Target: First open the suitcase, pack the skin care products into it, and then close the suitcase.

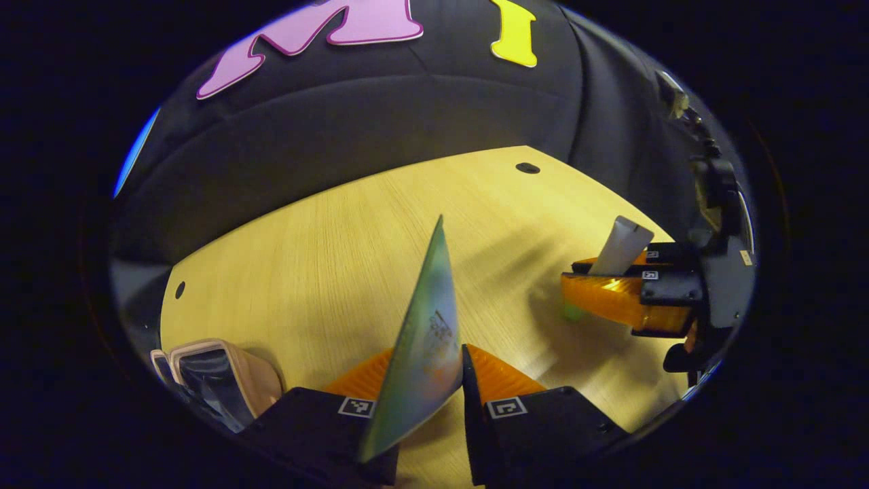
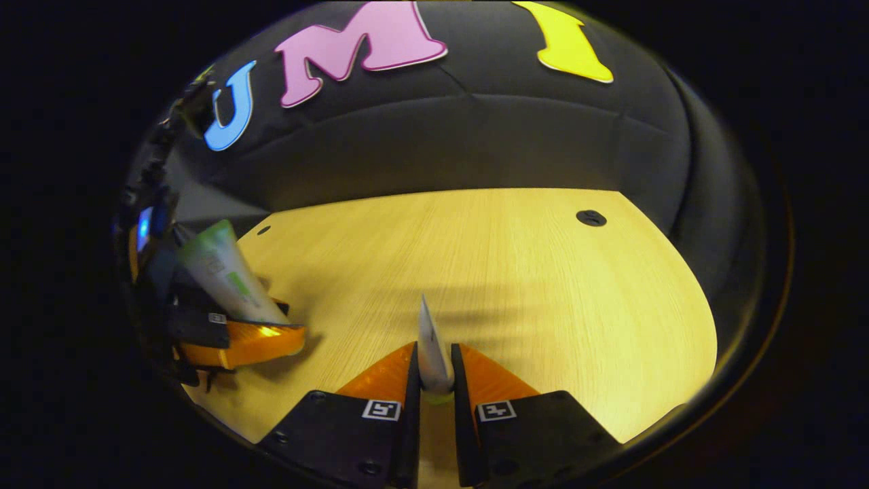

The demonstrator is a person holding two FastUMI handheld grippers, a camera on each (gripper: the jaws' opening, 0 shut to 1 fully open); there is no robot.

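Note:
In the left gripper view my left gripper (image 1: pixel 431 370) is shut on a green-and-white skin care tube (image 1: pixel 426 346), held edge-on and pointing up over the wooden table (image 1: pixel 326 265). The right gripper (image 1: pixel 621 295) appears at the right, above the table, holding a white tube (image 1: pixel 622 246). In the right gripper view my right gripper (image 2: pixel 434 370) is shut on that white tube (image 2: pixel 432 346), its flat end upward. The left gripper (image 2: pixel 234 339) shows at the far left with the green-and-white tube (image 2: pixel 224 272). An open suitcase corner (image 1: pixel 217 380) with a beige rim lies at the lower left of the left gripper view.
The pale wood table has small dark holes (image 1: pixel 527 168) near its corners and another hole (image 2: pixel 590 218) at the back right. The black cloth wall rises right behind the table's far edge.

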